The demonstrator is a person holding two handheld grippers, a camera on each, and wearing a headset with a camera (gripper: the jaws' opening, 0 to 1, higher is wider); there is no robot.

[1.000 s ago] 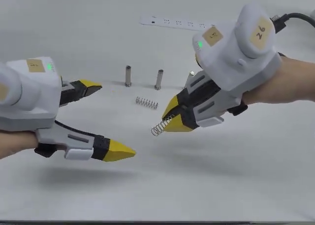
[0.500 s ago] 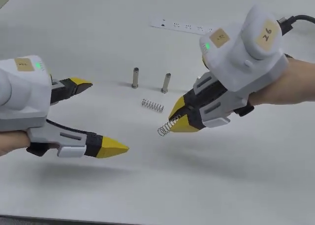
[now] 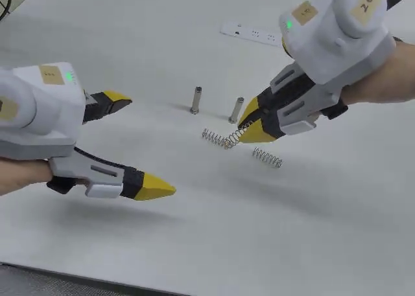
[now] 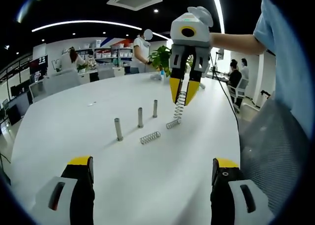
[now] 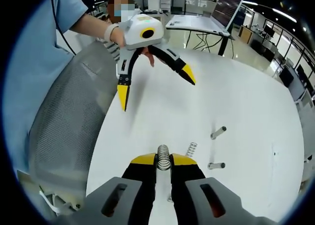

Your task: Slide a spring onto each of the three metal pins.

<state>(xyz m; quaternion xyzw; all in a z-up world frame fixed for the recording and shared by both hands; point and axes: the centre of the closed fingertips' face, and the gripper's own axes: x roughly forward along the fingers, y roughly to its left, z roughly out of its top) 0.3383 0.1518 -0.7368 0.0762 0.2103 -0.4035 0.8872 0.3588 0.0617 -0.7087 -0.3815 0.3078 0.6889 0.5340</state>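
Observation:
Two metal pins [image 3: 196,100] [image 3: 237,110] stand upright on the white table; the left gripper view shows all three pins [image 4: 118,129] [image 4: 140,117] [image 4: 155,108] in a row. My right gripper [image 3: 255,131] is shut on a spring [image 3: 237,136] that hangs slanted from its yellow tips, just in front of the nearer pin. In its own view the spring [image 5: 163,158] sits pinched between the jaws. Two loose springs [image 3: 214,138] [image 3: 267,157] lie on the table. My left gripper [image 3: 139,146] hovers at the left, open and holding nothing.
A white power strip [image 3: 259,34] lies at the far side of the table [image 3: 272,231]. The table's near edge [image 3: 78,273] runs under my left hand. A mesh chair [image 5: 64,131] and a person's blue sleeve [image 5: 34,48] stand beside the table.
The right gripper has carried its spring up and away from me, close to the pins. A second loose spring shows where it had been. The left gripper stays open.

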